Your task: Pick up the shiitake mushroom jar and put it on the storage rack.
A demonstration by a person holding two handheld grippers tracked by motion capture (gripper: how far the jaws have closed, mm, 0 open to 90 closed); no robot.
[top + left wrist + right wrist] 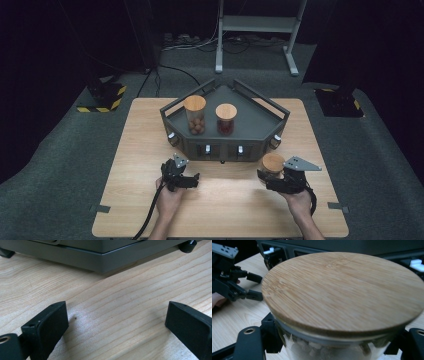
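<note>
A: At left, the left gripper point(181, 175) rests on the table point(135, 150) with its jaws wide apart and nothing between them — bare wood in front, the dark tray point(252, 135) just beyond.

B: And on the tray?

A: Two lidded jars — one of brown balls point(195, 115), one with red contents point(226, 119).

B: The right side?

A: The right gripper point(272, 176) is clamped on a third jar point(342, 345), at the table's right front, just before the tray. The jaws pinch the glass wall below the bamboo lid point(344, 290).

B: How should it handle?

A: Probably stiff, smooth and breakable — glass, with some weight from the pale pieces inside. Gripping the body under the rim looks right; the lid may simply lift off.
</note>
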